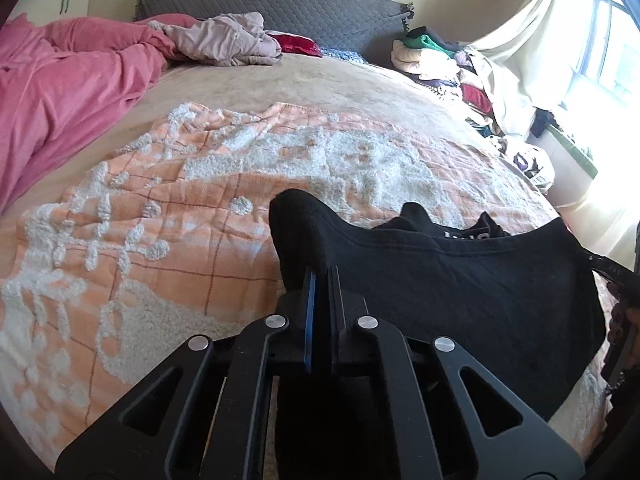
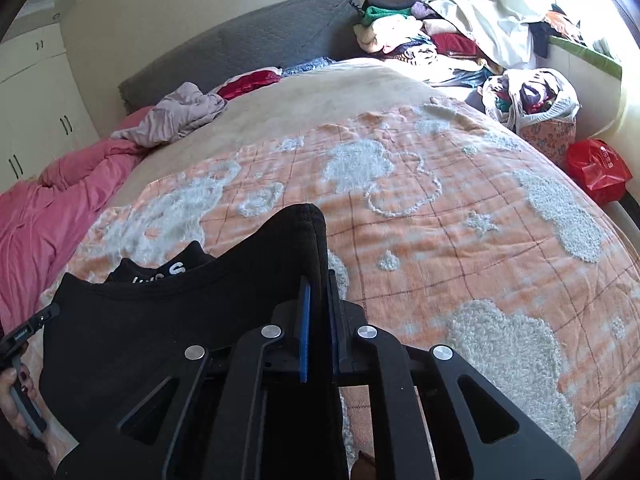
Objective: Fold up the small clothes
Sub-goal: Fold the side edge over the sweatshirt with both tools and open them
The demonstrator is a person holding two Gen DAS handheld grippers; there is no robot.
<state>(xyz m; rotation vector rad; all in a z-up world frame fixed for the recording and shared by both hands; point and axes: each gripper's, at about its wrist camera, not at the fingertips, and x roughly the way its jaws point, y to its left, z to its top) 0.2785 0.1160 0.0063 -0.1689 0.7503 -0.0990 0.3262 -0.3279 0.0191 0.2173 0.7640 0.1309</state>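
A small black garment (image 1: 472, 292) with white lettering inside its neckline hangs stretched between my two grippers, above an orange blanket (image 1: 168, 216) with white fluffy patterns. My left gripper (image 1: 323, 276) is shut on the garment's left shoulder, and black cloth sticks up past its blue-padded fingers. In the right wrist view the same black garment (image 2: 168, 320) spreads to the left, and my right gripper (image 2: 318, 280) is shut on its right shoulder. The cloth folds up over the fingertips. The orange blanket (image 2: 440, 232) lies under it.
A pink duvet (image 1: 68, 84) is bunched on the bed's left side, with a pale crumpled garment (image 1: 224, 40) near the grey headboard (image 1: 280, 4). A pile of folded clothes (image 2: 416, 36), a full bag (image 2: 532, 100) and a red bag (image 2: 596, 168) stand at the bed's right. A hand (image 2: 16, 396) shows at lower left.
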